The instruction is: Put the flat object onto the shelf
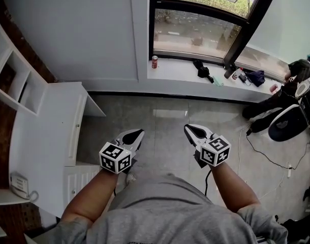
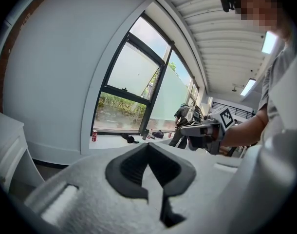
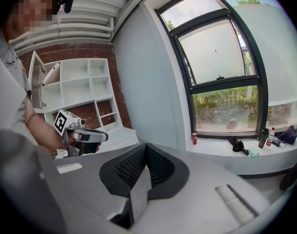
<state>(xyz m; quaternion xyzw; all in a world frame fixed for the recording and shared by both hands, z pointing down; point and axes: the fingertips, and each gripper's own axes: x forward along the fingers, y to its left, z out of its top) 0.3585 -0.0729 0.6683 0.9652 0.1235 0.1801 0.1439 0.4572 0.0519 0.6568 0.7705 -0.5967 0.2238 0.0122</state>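
Observation:
I hold both grippers at waist height over the tiled floor, side by side and pointing toward the window. My left gripper [image 1: 139, 132] [image 2: 148, 145] is shut with nothing between its pads. My right gripper [image 1: 187, 128] [image 3: 146, 146] is also shut and empty. Each shows in the other's view: the right gripper [image 2: 188, 129] and the left gripper [image 3: 102, 136]. The white open shelf [image 1: 15, 83] [image 3: 75, 89] stands against the brick wall at my left. A flat beige thing [image 3: 53, 74] leans tilted in an upper-left compartment of it.
A white desk [image 1: 45, 131] with drawers stands under the shelf at my left, with a pale object [image 1: 20, 184] at its near end. On the window sill [image 1: 180, 72] sit a red can [image 1: 154, 61] and dark items. A chair [image 1: 289, 118] and cables lie at the right.

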